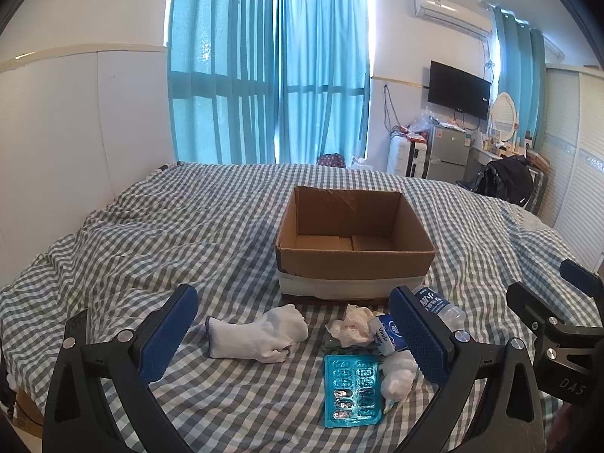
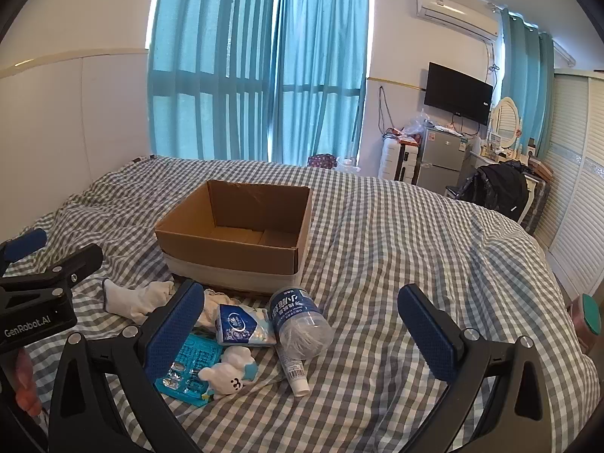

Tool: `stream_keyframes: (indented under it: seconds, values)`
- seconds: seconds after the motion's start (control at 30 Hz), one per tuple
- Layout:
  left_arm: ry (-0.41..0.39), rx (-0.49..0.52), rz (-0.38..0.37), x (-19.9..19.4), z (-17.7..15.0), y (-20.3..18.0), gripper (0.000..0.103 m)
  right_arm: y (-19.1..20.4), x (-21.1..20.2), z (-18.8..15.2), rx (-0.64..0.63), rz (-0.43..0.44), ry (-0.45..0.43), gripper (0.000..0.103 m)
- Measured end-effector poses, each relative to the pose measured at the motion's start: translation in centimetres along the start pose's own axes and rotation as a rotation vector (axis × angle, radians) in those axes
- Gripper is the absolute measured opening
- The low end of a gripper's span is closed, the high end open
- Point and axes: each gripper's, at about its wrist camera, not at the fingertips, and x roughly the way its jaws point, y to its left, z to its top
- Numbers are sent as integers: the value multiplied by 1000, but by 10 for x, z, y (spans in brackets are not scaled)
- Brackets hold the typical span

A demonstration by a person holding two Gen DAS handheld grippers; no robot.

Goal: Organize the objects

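From beside the bed, the left gripper hangs with its tongs spread wide and nothing between the ribbed blue pads; its right finger covers most of the clear plastic water bottle and part of the tissue pack. The right gripper is equally wide and holds nothing, and only its view shows the bottle whole, lying on its side, plus a small tube at the bottle's 6 o'clock. There its left finger hides much of the teal blister sheet, which the left view shows flat and entire. The soft white plush toy shows a face only on the right. The limp white sock and crumpled tissue lie at 6 o'clock of the open cardboard box, whose floor is partly hidden behind its near wall.
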Motion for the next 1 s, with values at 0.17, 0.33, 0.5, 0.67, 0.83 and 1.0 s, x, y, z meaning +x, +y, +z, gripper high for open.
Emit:
stream_keyframes:
  seconds: [0.17,0.33,0.5,0.67,0.83,1.0]
  values:
    - [-6,14,9,0,-2,-2,103,1,-1,0,-5,0,-1,103]
    - [-14,18,6,-2,-2,-3,103,1,-3,0,-6,5,-6,103]
    - [-26,20,3,-6,-2,-4,103,1,-7,1,-10,1,-15,103]
    - [-24,33,14,-6,-1,-7,103,1,-12,4,-10,12,-28,103]
    - [-2,48,-5,1,-7,-12,103,1,-7,-1,-19,16,-10,103]
    - [62,41,-30,19,-18,-15,103,-4,8,-8,-31,40,34,103]
